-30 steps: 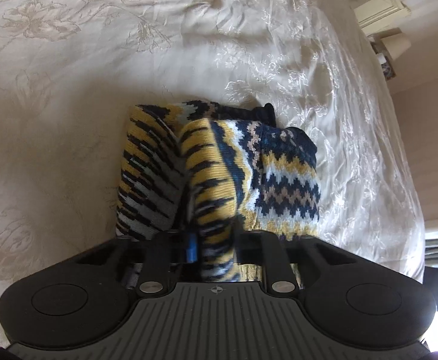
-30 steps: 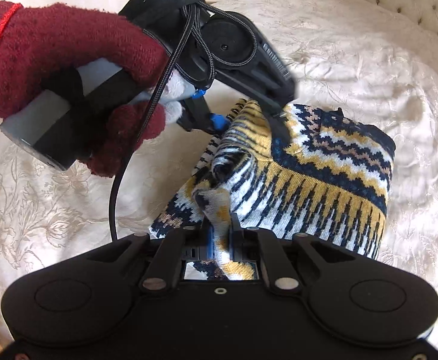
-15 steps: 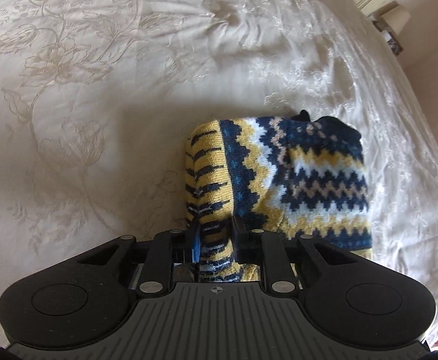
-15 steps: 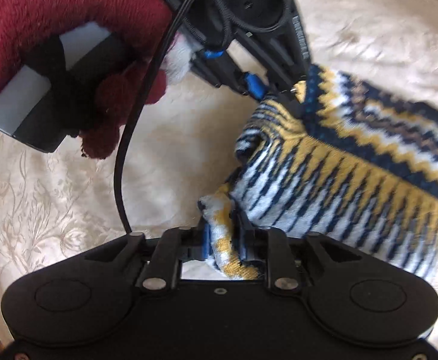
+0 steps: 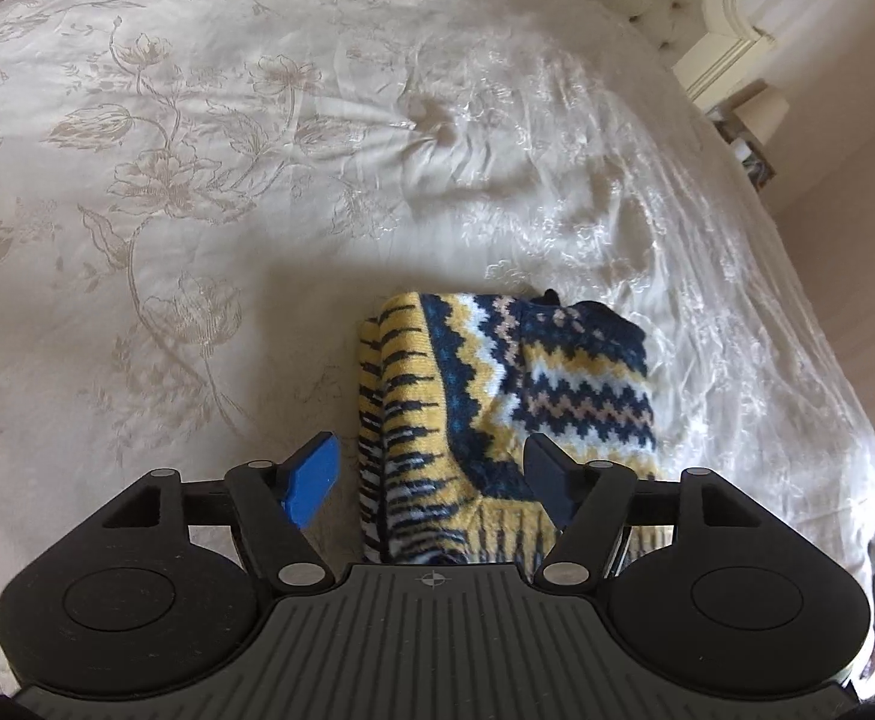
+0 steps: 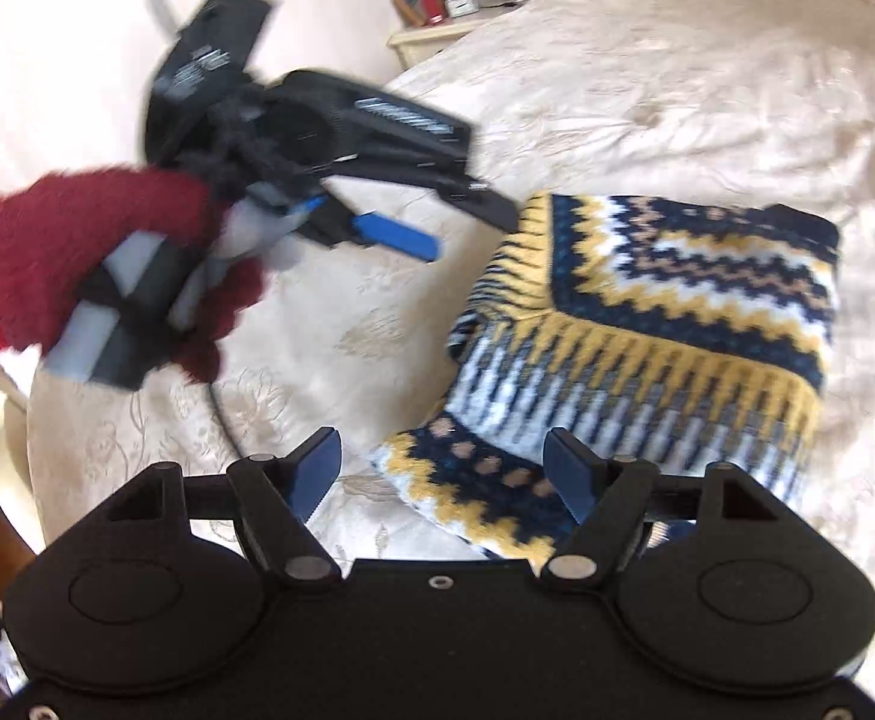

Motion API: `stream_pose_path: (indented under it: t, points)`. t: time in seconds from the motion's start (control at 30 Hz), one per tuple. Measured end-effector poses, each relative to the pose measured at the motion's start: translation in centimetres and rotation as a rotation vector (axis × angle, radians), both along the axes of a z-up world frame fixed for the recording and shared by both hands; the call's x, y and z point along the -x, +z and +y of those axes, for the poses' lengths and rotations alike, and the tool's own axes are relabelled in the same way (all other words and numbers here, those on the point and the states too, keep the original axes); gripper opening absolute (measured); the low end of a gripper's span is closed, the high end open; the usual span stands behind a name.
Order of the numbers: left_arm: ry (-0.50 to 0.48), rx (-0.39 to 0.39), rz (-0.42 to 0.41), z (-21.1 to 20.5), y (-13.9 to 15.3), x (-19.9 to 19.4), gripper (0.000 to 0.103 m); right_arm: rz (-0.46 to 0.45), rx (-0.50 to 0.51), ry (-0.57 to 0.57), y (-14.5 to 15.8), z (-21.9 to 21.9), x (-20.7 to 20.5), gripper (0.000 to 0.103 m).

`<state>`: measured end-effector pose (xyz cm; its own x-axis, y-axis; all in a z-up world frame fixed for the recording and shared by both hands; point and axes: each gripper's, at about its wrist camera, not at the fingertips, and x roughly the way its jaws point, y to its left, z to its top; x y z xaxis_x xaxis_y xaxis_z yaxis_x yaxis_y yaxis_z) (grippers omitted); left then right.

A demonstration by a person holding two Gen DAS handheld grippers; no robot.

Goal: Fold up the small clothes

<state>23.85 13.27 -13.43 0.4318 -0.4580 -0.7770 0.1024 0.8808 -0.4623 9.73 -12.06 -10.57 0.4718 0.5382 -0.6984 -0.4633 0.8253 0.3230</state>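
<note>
Folded knitted garment [image 5: 497, 396], patterned in navy, yellow and white zigzags, lying on the cream embroidered bedspread [image 5: 209, 192]; all positions are given relative to the garment. The left gripper [image 5: 431, 474] stands over the garment's near edge with its jaws spread; they have just been opening, and the striped fold lies between the blue pads without being pressed by either. The right gripper [image 6: 443, 468] is likewise over a near corner of the garment, its jaws also just opened and set apart, the corner lying loose between them. From the right wrist view the left gripper [image 6: 401, 234], held in a red-gloved hand [image 6: 77, 276], appears raised and beside the garment, clear of it. The garment is judged light, thick and soft: it will sag and bend wherever unsupported, and its layers may slide and unfold if lifted by one ply. The knit should give the pads good friction. The safest hold is probably at the folded edge or a corner, pinching all layers together, one gripper at each end.
</note>
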Motion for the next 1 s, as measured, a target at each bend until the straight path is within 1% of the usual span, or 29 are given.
stream_pose_path:
  t: [0.1,0.17,0.23,0.3,0.37,0.4,0.43,0.5,0.53,0.63,0.7,0.77,0.87,0.93,1.0]
  points:
    - [-0.040,-0.008,-0.017,-1.3,0.4,1.6,0.068,0.021,-0.012,-0.055,-0.3,-1.6,-0.8,0.080]
    - [-0.072,-0.008,-0.010,-2.4,0.0,2.0,0.068,0.038,-0.012,-0.084,-1.0,-2.1,-1.6,0.080]
    - [-0.092,-0.019,0.006,-3.3,-0.9,2.0,0.068,0.070,-0.037,-0.101,-1.8,-3.3,-2.3,0.080]
    - [-0.097,-0.065,0.012,-3.9,-2.0,1.8,0.068,0.091,-0.047,-0.126,-2.6,-4.0,-2.7,0.081]
    - [-0.072,-0.157,0.024,-4.0,-3.4,1.3,0.068,0.138,-0.066,-0.175,-3.8,-5.0,-3.2,0.081]
    - [-0.054,-0.196,0.045,-3.7,-4.1,0.9,0.069,0.167,-0.082,-0.205,-4.4,-5.6,-3.3,0.080]
    - [-0.041,-0.203,0.075,-3.2,-5.0,0.4,0.071,0.204,-0.097,-0.243,-5.0,-6.3,-3.4,0.080]
    - [-0.021,-0.150,0.136,-2.0,-6.3,-0.4,0.076,0.247,-0.105,-0.286,-5.8,-7.1,-3.3,0.080]
    - [-0.014,-0.136,0.143,-1.7,-6.4,-0.5,0.076,0.256,-0.114,-0.289,-5.8,-7.4,-3.1,0.080]
    - [-0.026,-0.114,0.116,-1.2,-5.4,0.1,0.075,0.254,-0.158,-0.272,-4.9,-8.0,-2.7,0.081]
    - [-0.010,-0.070,0.114,-0.5,-4.8,1.0,0.075,0.241,-0.199,-0.286,-4.3,-9.0,-2.7,0.088]
    - [0.013,-0.008,0.113,0.3,-4.1,2.2,0.075,0.227,-0.241,-0.319,-3.8,-10.3,-2.9,0.090]
    - [0.019,0.054,0.138,0.5,-4.0,3.7,0.075,0.232,-0.284,-0.386,-3.9,-12.6,-4.1,0.093]
    - [0.001,0.076,0.164,0.3,-4.4,4.4,0.075,0.244,-0.292,-0.417,-4.4,-13.6,-5.3,0.094]
    - [-0.014,0.091,0.193,-0.1,-5.2,5.0,0.075,0.254,-0.291,-0.424,-4.8,-14.4,-6.8,0.094]
